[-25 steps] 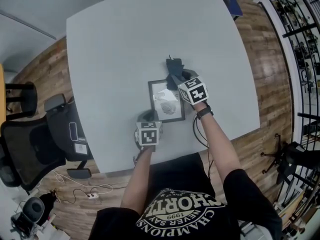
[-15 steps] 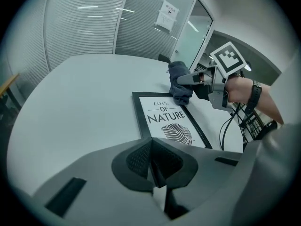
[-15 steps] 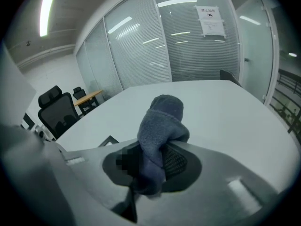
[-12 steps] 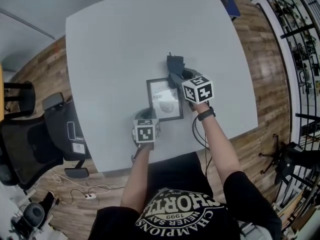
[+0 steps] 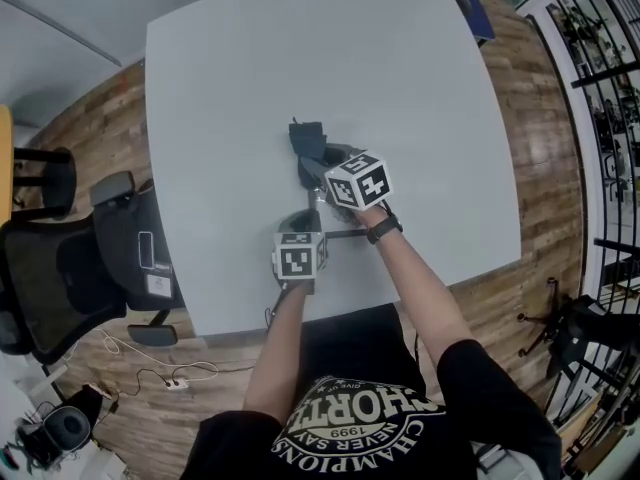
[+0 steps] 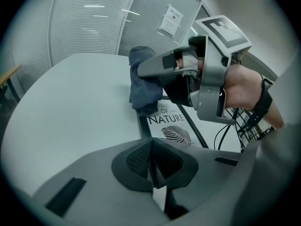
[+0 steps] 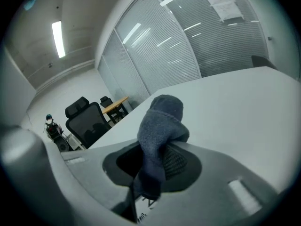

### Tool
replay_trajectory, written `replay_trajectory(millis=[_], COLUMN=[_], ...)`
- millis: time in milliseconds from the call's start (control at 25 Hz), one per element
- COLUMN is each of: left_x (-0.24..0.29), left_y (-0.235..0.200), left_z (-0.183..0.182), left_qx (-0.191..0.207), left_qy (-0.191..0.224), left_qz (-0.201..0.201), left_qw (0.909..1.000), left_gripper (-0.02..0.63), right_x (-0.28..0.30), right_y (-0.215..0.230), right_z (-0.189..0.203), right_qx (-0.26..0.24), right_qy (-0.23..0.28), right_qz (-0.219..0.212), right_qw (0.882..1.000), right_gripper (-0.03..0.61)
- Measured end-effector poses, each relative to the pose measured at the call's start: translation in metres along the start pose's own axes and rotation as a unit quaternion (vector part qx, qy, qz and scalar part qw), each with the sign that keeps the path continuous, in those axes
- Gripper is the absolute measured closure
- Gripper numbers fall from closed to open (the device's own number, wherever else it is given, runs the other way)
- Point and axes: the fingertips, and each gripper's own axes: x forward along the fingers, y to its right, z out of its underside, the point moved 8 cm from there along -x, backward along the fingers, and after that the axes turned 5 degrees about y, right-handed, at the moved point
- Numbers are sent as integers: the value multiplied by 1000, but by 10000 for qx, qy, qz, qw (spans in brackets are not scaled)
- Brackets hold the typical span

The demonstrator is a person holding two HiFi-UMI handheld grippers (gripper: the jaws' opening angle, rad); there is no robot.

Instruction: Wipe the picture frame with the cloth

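Note:
The picture frame [image 6: 171, 126], black-edged with a leaf print, lies flat on the white table [image 5: 230, 88]. In the head view only a sliver of the frame [image 5: 345, 234] shows under the grippers. My right gripper [image 5: 318, 163] is shut on a grey-blue cloth [image 5: 305, 140], held over the frame's far left part. From the left gripper view the cloth [image 6: 141, 88] hangs down onto the frame's far end, beneath the right gripper [image 6: 141, 72]. The cloth [image 7: 160, 126] bulges up between the right gripper [image 7: 157, 168] jaws. My left gripper [image 6: 153, 166] is shut at the frame's near edge, below the left gripper [image 5: 303, 220] cube.
A black office chair [image 5: 60, 278] stands left of the table, with cables on the wooden floor. A blue object [image 5: 470, 8] sits at the table's far right edge. Dark shelving [image 5: 600, 88] runs along the right. More chairs [image 7: 87, 119] and a glass wall lie beyond the table.
My right gripper has carried the cloth to the left, across the far part of the frame. The left gripper has stayed at the frame's near edge.

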Motion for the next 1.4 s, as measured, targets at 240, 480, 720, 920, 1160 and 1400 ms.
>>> replay_trajectory(millis=[240, 480, 720, 920, 1160, 1400], left_x=[1, 0, -1, 0, -1, -2], left_y=[-1, 0, 2, 4, 5, 6], left_z=[0, 2, 1, -1, 1, 1], left_qx=[33, 92, 131, 129, 40, 44], left_qy=[-2, 10, 28, 18, 38, 72], left_qz=[-18, -74, -110, -109, -83, -86], left_qw=[10000, 9999, 9998, 9999, 10000, 9999], left_gripper=[609, 609, 609, 609, 609, 609], right_x=[-5, -31, -68, -93, -97, -82], right_y=[14, 37, 61, 77, 75, 36], right_z=[20, 36, 43, 43, 43, 14], right_qx=[-713, -856, -822, -673, -604, -203], right_qy=[-462, -561, -514, -419, -406, 132], right_qz=[421, 750, 1136, 1378, 1473, 830], right_qw=[9955, 9919, 9888, 9873, 9864, 9963], right_gripper=[491, 491, 491, 491, 491, 491])
